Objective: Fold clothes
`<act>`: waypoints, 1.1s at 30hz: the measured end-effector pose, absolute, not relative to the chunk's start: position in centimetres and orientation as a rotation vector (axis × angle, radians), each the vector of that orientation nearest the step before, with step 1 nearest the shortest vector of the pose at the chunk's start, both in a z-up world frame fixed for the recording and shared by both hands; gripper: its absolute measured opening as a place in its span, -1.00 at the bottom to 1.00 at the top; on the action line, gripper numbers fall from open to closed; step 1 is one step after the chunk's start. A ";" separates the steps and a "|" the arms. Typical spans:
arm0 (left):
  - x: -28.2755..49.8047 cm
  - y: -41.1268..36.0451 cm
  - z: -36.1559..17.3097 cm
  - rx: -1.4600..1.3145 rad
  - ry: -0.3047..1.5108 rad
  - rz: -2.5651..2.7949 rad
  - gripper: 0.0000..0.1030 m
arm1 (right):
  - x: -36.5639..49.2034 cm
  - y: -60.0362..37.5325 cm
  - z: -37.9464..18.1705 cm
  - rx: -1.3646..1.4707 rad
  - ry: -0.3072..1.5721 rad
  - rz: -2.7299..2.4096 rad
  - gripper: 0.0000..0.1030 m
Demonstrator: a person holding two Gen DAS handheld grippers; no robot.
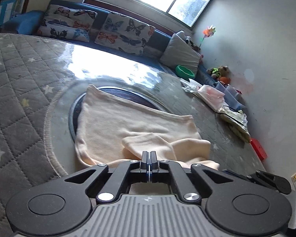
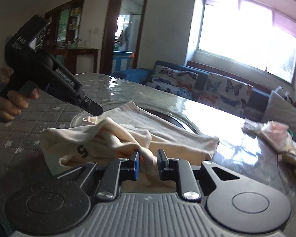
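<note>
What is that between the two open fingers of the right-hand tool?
A bunched fold of the cream garment runs between the right gripper fingers, seen in the right wrist view.

Left gripper (image 1: pixel 150 155) seen with fingers pressed together, tips set at folded edge of cream garment (image 1: pixel 128 122). Garment spread flat over dark round inset (image 1: pixel 128 94) of table (image 1: pixel 25 75), which is covered by grey quilted star-print cloth. 2 butterfly cushions (image 1: pixel 126 33) propped on blue sofa (image 1: pixel 100 17) beyond. Green bowl (image 1: pixel 185 71) and red box (image 1: pixel 259 148) seen at right.
</note>
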State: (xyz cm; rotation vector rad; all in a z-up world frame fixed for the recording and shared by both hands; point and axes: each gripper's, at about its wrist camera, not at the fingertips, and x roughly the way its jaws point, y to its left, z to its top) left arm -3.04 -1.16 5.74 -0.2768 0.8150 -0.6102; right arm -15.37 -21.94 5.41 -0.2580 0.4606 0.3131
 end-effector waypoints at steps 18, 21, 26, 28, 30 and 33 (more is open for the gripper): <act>0.7 -4.9 2.9 -0.289 0.947 -0.549 -0.71 | -15.5 -21.5 6.1 -0.312 0.462 0.317 -0.66; 0.4 -4.9 3.2 -0.289 0.915 -0.547 -0.81 | -15.9 -21.3 6.7 -0.318 0.446 0.332 -0.61; -0.7 -3.0 5.4 -0.317 0.809 -0.515 -0.85 | -15.7 -20.3 6.8 -0.319 0.444 0.371 -0.49; -1.1 -1.9 6.3 -0.331 0.766 -0.486 -0.86 | -15.3 -19.7 6.4 -0.329 0.454 0.387 -0.49; -1.7 -0.6 7.1 -0.353 0.726 -0.456 -0.86 | -14.7 -18.9 5.8 -0.343 0.469 0.400 -0.49; -2.7 1.6 8.2 -0.381 0.670 -0.410 -0.86 | -14.0 -17.8 5.0 -0.364 0.481 0.413 -0.49</act>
